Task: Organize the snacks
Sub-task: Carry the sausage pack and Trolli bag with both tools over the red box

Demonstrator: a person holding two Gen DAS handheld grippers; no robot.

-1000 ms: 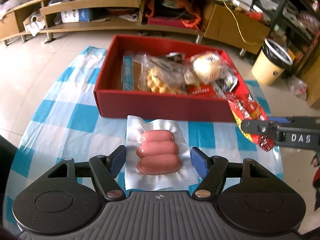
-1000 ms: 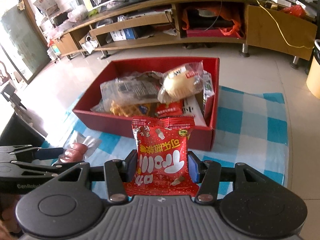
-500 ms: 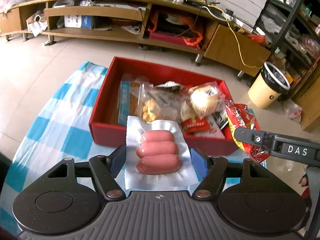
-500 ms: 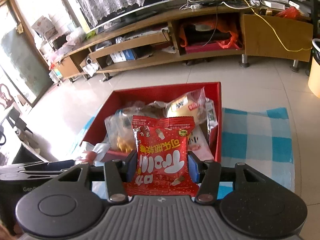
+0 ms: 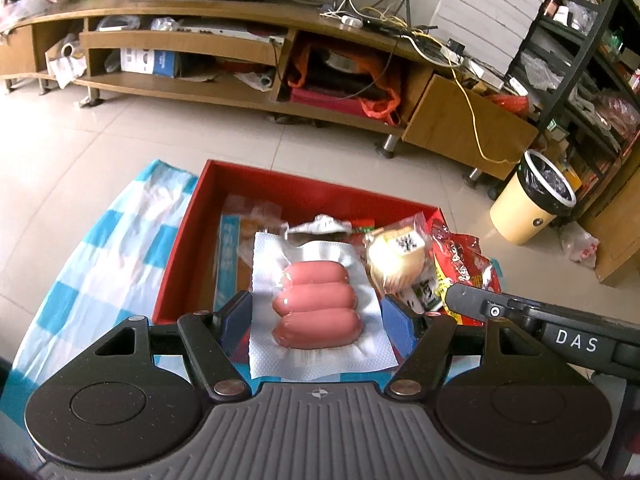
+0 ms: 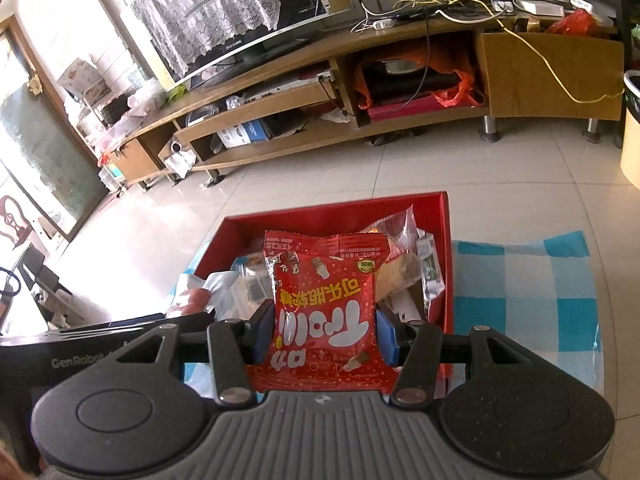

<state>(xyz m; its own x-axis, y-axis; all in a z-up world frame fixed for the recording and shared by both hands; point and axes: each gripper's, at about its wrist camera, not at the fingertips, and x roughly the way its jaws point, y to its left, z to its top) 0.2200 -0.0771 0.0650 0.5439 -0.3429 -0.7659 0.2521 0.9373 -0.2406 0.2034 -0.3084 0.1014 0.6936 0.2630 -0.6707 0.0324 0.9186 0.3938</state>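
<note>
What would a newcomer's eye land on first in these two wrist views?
Probably the pink sausage pack clamped in the left gripper and the red snack bag clamped in the right gripper, each filling the middle of its view. Behind both sits the red box on the blue checked cloth, already crowded with wrapped snacks.

Both views are lit by bright daylight. In the right wrist view the window at the left is blown out to white, and glare is thrown across the tiled floor. Straight lines are bent by fisheye distortion, and corners are darkened. Little blur is seen.
</note>
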